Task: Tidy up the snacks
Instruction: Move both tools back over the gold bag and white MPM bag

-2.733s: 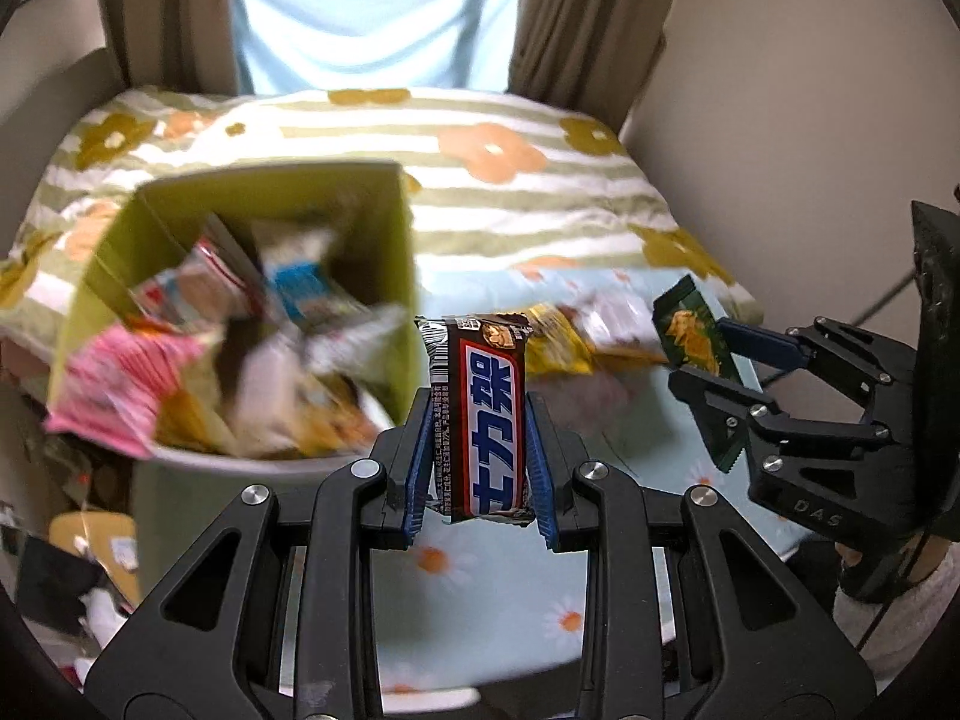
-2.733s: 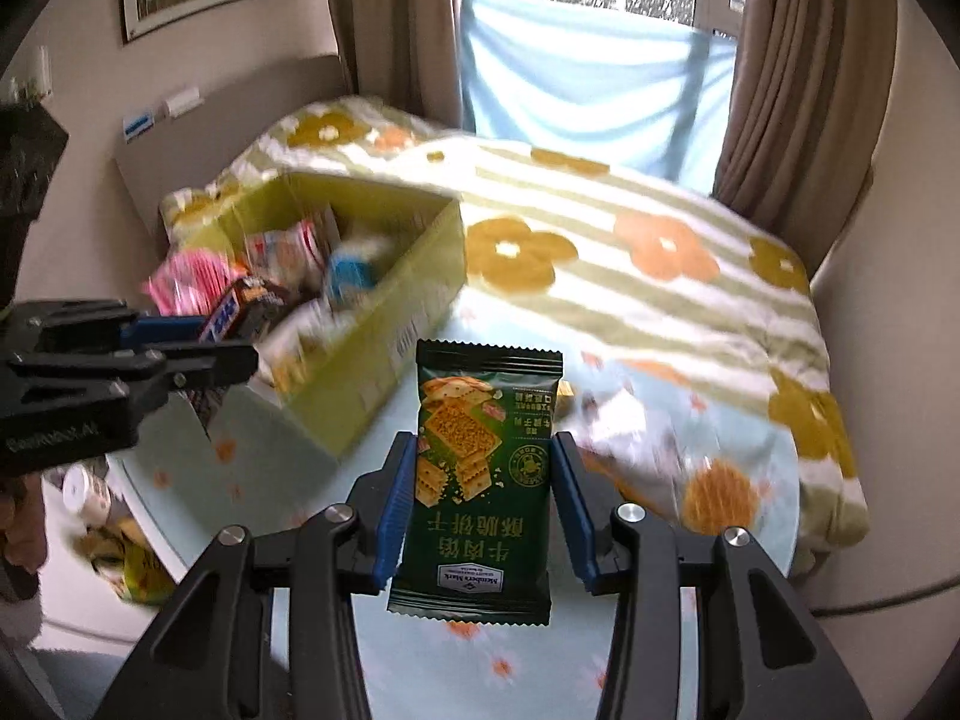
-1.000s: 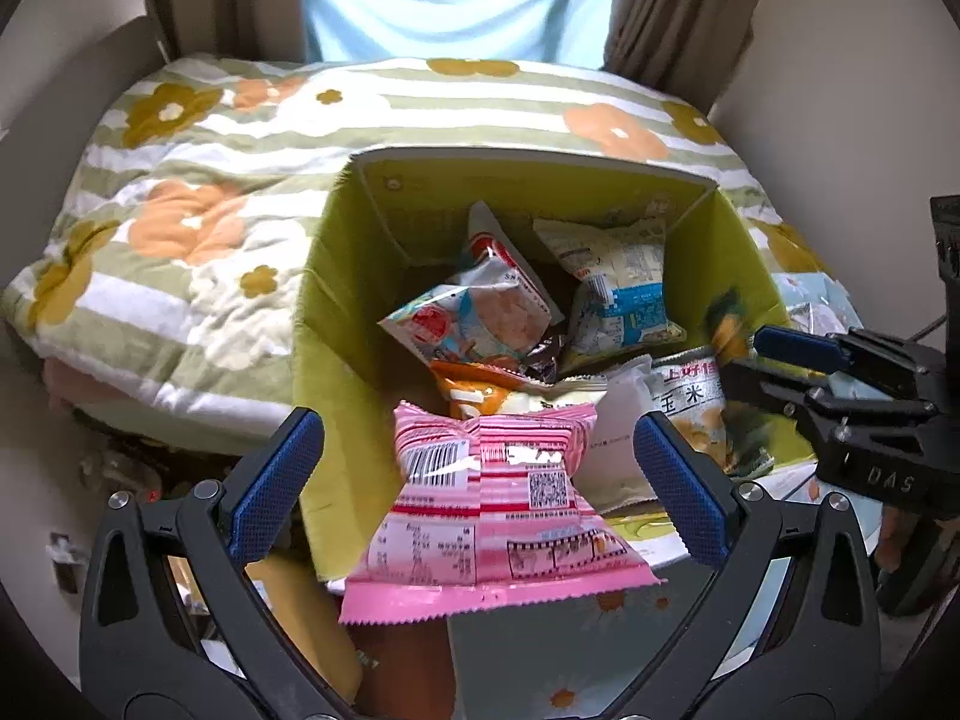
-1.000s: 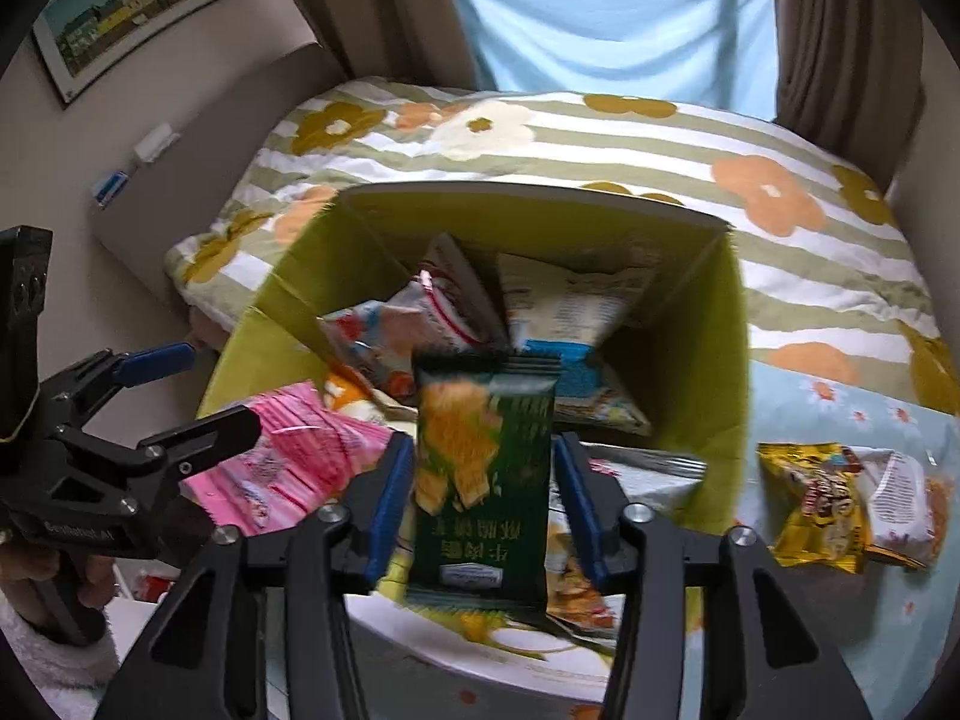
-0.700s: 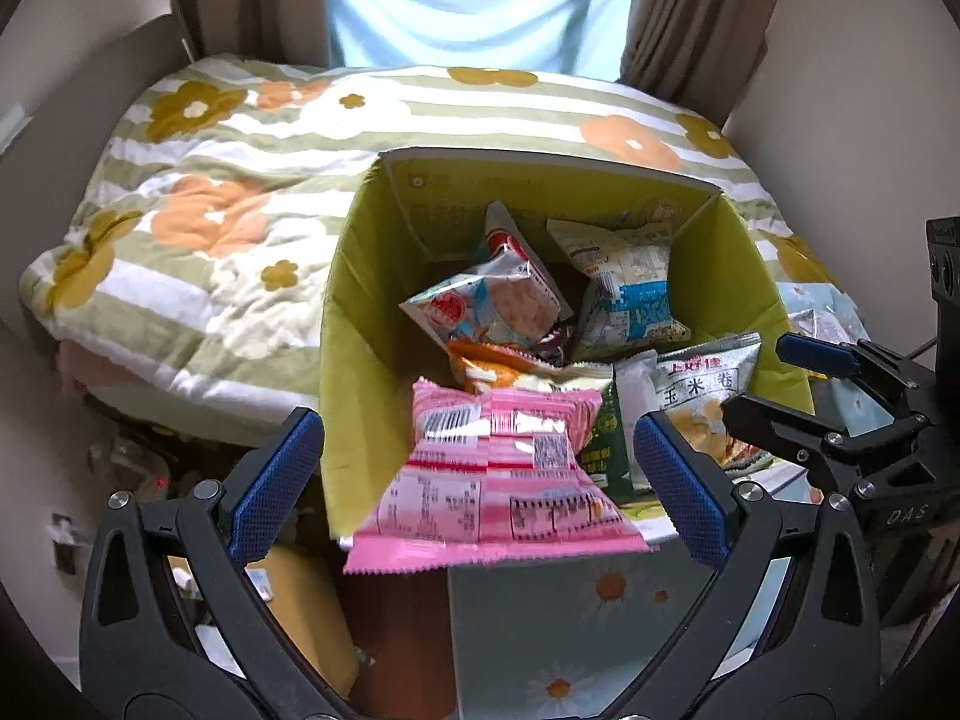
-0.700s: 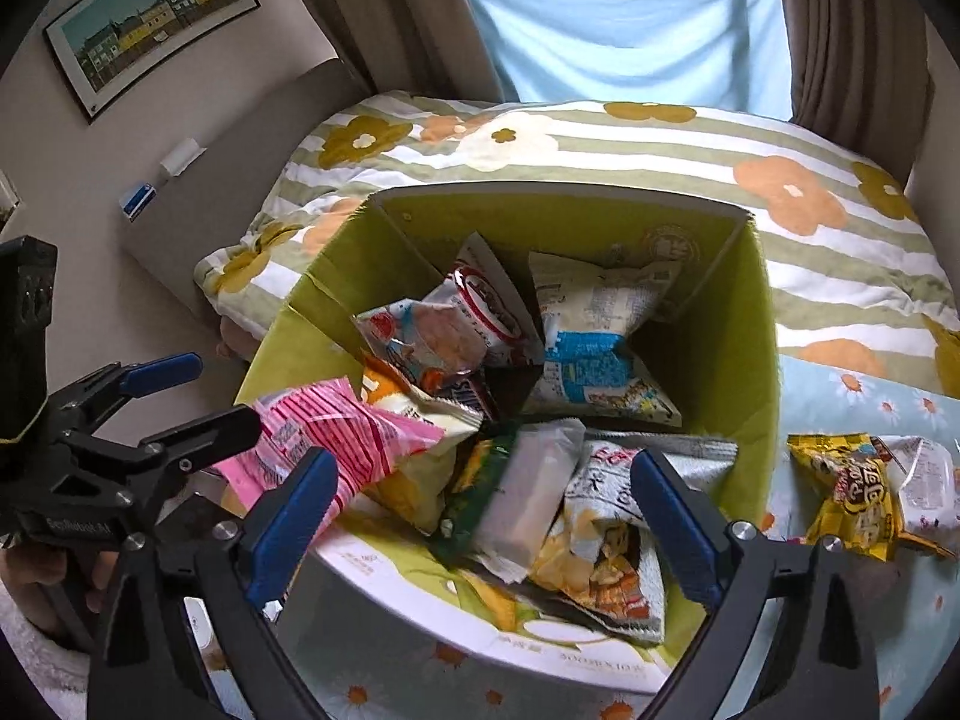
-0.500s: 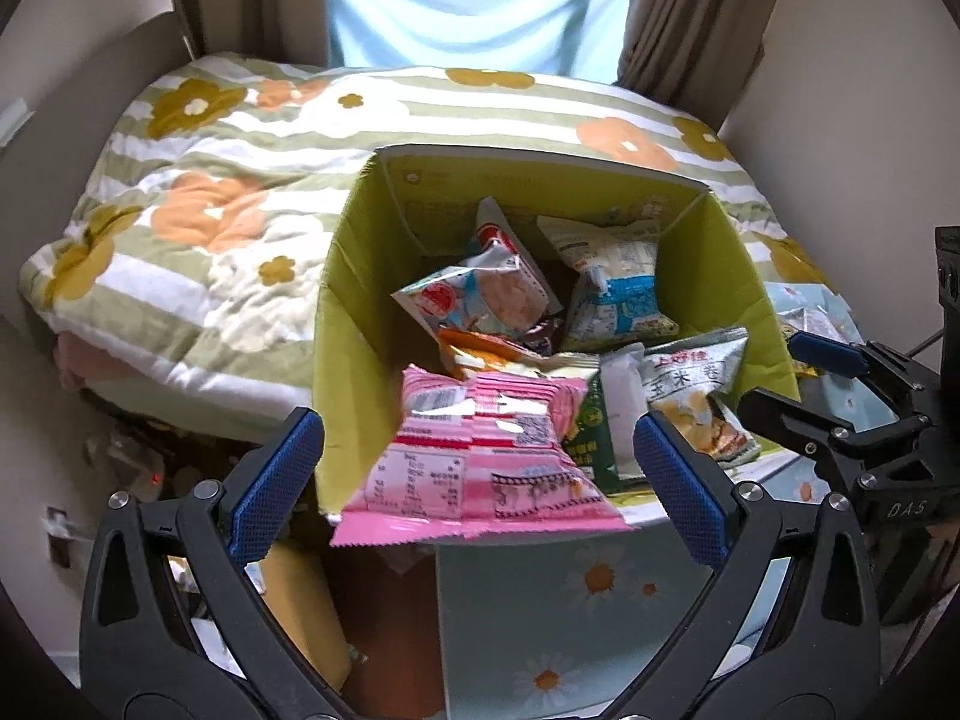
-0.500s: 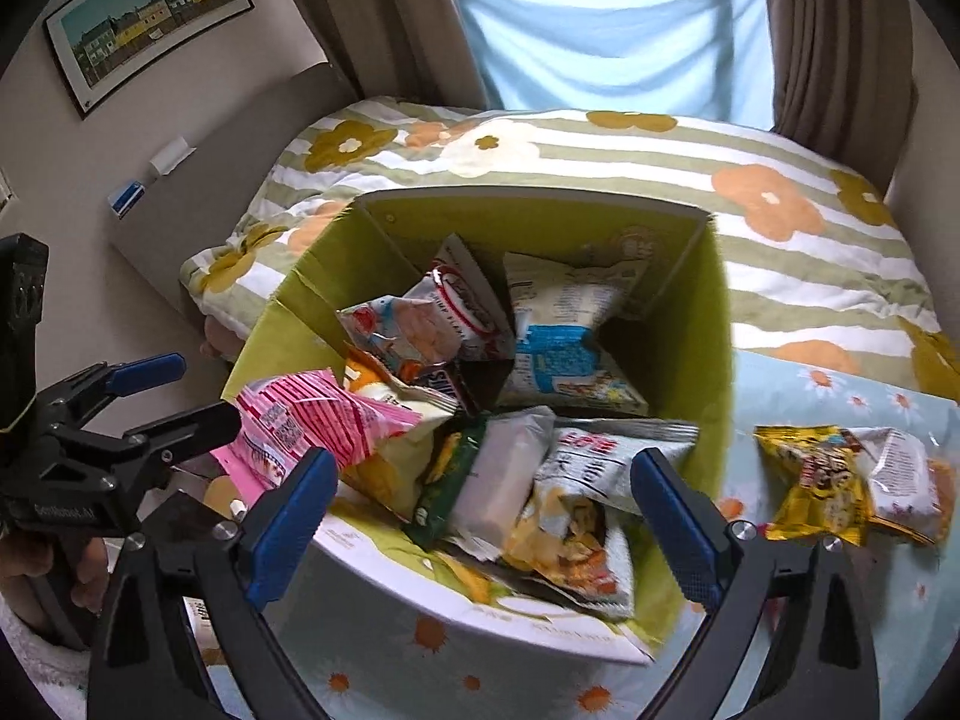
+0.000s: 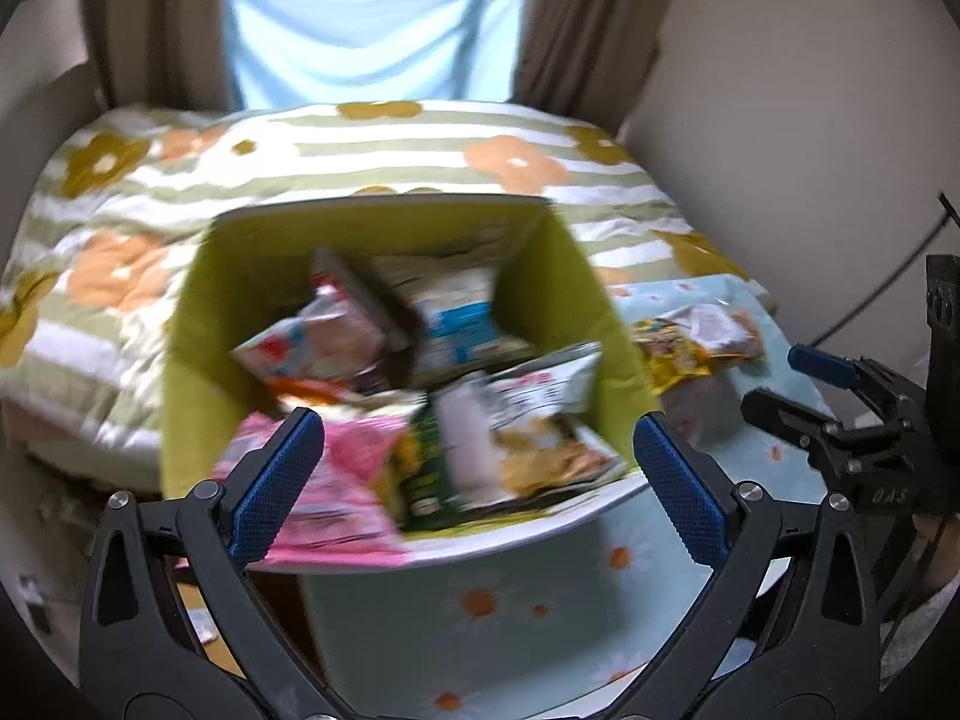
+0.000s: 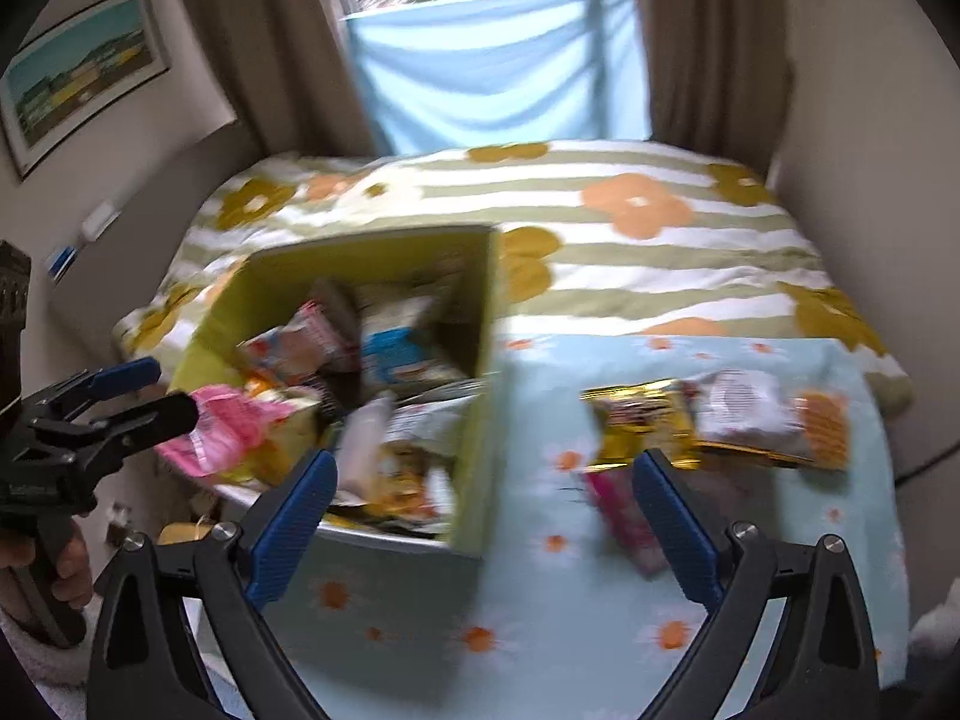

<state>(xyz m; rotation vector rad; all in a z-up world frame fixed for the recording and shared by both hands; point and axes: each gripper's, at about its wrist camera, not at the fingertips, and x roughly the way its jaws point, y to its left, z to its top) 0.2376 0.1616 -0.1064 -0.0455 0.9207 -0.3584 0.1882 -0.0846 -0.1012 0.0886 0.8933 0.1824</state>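
Observation:
A yellow-green box (image 9: 384, 228) (image 10: 474, 372) stands on the table's left end, full of snack packets. A pink packet (image 9: 354, 480) (image 10: 222, 420) hangs over its near left rim, beside a green packet (image 9: 426, 468). My left gripper (image 9: 474, 474) is open and empty in front of the box. My right gripper (image 10: 480, 504) is open and empty, over the box's right front corner. On the table lie a yellow packet (image 10: 642, 420) (image 9: 678, 348), a white packet (image 10: 744, 408) and a pink packet (image 10: 618, 510).
The table carries a light blue daisy cloth (image 10: 600, 630) (image 9: 540, 630). Behind it is a bed with a striped flower quilt (image 10: 630, 228) (image 9: 360, 144). Curtains and a window are at the back. A wall (image 9: 810, 120) is close on the right.
Both grippers let go of their snacks into the box, the left its chocolate bar, the right its green packet. Both have since pulled back, and the right has swung right towards the loose packets.

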